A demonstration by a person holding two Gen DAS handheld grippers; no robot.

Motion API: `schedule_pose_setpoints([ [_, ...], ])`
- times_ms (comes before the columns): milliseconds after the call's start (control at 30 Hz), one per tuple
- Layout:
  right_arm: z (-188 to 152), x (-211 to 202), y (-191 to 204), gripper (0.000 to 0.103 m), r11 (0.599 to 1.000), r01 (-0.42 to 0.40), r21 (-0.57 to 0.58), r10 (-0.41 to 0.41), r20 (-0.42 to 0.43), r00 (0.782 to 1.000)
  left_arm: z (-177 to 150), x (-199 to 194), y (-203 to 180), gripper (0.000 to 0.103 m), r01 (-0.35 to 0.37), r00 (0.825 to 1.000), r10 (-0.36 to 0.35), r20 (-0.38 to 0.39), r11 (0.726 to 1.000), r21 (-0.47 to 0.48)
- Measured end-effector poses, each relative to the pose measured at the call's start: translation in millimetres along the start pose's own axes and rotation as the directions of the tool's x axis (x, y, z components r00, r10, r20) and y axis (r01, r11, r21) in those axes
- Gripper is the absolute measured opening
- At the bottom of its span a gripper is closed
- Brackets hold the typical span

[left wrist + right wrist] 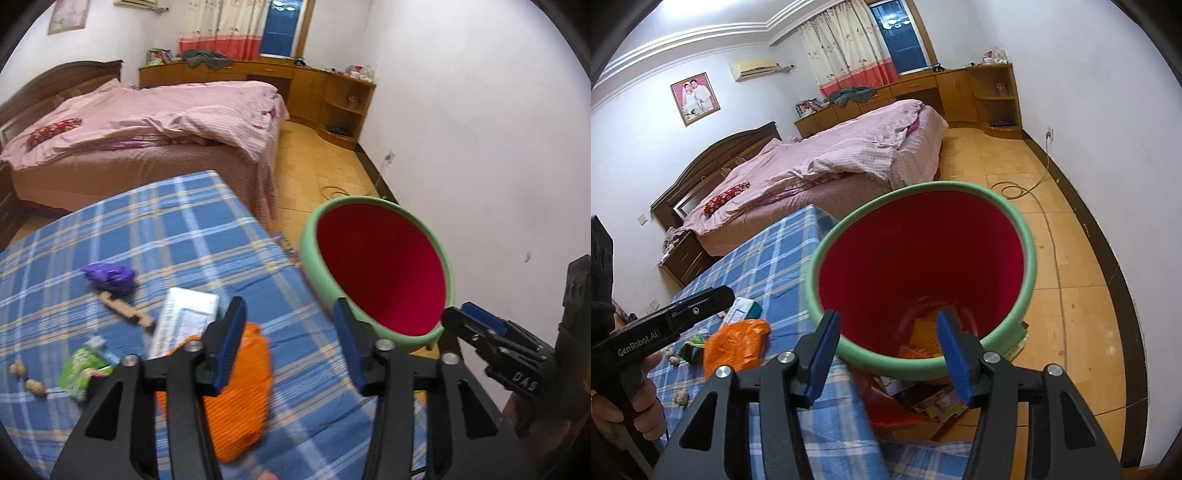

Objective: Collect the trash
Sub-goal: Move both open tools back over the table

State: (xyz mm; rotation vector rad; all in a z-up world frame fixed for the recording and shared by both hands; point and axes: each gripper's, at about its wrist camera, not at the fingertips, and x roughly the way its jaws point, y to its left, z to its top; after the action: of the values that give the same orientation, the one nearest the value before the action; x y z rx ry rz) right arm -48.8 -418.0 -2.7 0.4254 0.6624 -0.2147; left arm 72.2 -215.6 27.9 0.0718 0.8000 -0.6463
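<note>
While both claws stand with their blue-padded jaws apart and nothing between them, the trash lies spread over the bench, a surface covered in blue plaid cloth. The left claw hangs over the near edge of that cloth, directly above a crumpled orange plastic bag. Just beyond the bag lies a flat white and pale-blue carton, and past it a strip of brown cardboard touching a scrunched purple wrapper. Nearer the left side sits a green and white snack packet, with two walnut-like brown lumps beside it.

The right claw is held at the near rim of a round bin, red inside with a pale green rim. This bin stands on the wooden floor just beside the bench's edge. Something orange and mesh-like lies at its bottom, partly hidden by the claw's right finger. Papers or magazines lie on the floor against its base.

From the right wrist view a hand grips the black handle of the left tool over the bench. Behind everything is a bed with a rumpled pink quilt.
</note>
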Motion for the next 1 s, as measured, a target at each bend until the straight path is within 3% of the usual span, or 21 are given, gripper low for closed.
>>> schedule_pose_setpoints([
  [433, -8.2, -5.0, 40.2, 0.07, 0.998, -0.048, -0.043, 0.048, -0.014, 0.999, -20.6, -36.2, 81.0, 0.063, -0.152, 0.987, 0.158, 0.041, 0.981, -0.116],
  [733, -13.1, 4.1, 57.5, 0.071, 0.997, -0.052, -0.059, 0.05, -0.046, 0.998, -38.8, -31.4, 130.9, 0.063, -0.239, 0.97, 0.243, -0.002, 0.953, -0.185],
  [1000, -19.9, 11.6, 68.8, 0.073, 0.996, -0.05, -0.071, 0.045, -0.074, 0.996, -50.9, -8.5, 150.8, 0.063, -0.267, 0.964, 0.26, -0.061, 0.942, -0.205],
])
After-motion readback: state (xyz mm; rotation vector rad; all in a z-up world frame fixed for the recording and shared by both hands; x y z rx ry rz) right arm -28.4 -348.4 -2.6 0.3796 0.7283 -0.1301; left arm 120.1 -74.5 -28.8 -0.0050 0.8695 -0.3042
